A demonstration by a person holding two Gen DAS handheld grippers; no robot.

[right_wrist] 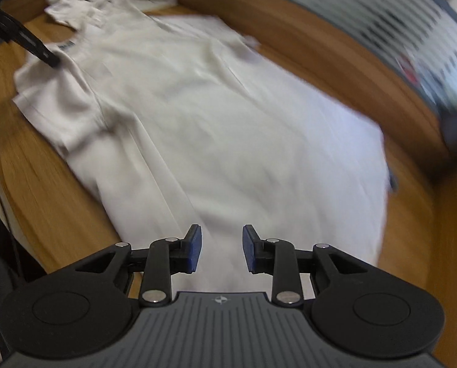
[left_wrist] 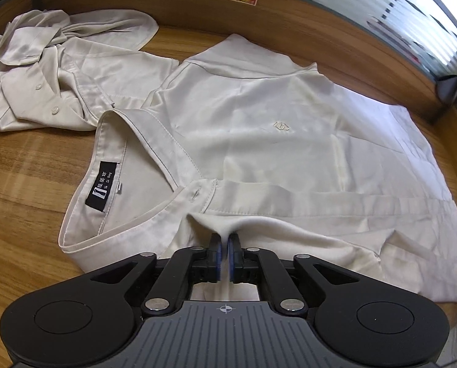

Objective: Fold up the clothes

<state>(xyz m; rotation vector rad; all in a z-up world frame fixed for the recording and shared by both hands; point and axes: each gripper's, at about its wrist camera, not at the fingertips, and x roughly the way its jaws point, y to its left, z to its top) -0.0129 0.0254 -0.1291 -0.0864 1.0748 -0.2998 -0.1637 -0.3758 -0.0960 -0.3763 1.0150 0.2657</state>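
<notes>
A cream short-sleeved shirt (left_wrist: 259, 141) lies spread on the wooden table, collar with a black label (left_wrist: 103, 186) to the left. My left gripper (left_wrist: 225, 239) is shut on a pinch of the shirt's near shoulder fabric beside the collar. In the blurred right wrist view the same shirt (right_wrist: 228, 128) stretches away from me. My right gripper (right_wrist: 221, 242) is open and empty, just above the shirt's near hem. The left gripper (right_wrist: 48, 58) shows there as a black arm at the far left, on the shirt's shoulder.
A second, crumpled cream shirt (left_wrist: 53, 70) lies at the table's far left. A raised wooden rim (left_wrist: 320, 40) runs along the table's far edge, with striped glass behind. Bare wood (left_wrist: 22, 184) lies left of the collar.
</notes>
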